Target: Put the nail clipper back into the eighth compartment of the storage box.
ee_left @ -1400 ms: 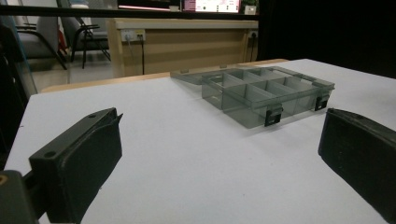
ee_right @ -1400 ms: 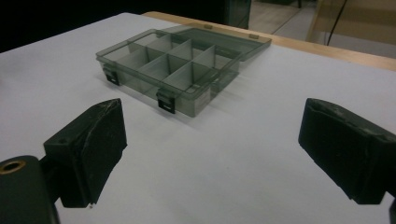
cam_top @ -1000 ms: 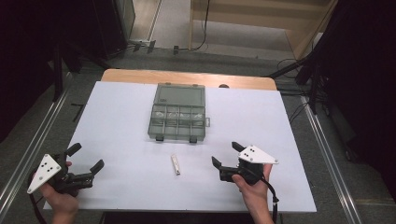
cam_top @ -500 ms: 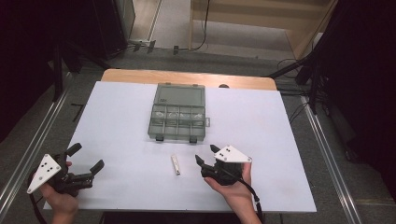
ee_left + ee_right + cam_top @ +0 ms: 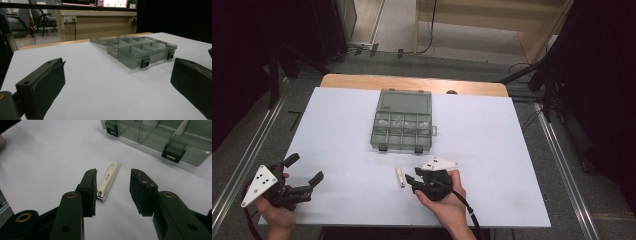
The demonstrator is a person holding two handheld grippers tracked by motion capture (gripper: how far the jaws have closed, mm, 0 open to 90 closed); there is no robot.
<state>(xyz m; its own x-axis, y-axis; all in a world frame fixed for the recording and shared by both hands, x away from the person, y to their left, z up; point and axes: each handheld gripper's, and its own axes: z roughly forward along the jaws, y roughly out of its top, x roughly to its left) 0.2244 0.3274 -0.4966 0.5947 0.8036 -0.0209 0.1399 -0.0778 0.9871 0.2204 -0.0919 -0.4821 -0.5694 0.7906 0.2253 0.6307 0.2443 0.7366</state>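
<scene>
From my right gripper view, the cream nail clipper lying just below the grey compartment box carries a short line of small dark print along its handle and a faint round mark near its far end; I can see both but cannot read either. I find no other legible text.

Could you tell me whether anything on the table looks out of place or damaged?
Nothing looks damaged. One nail clipper lies loose on the white table, outside the open organizer box, between the right gripper's open jaws.
</scene>
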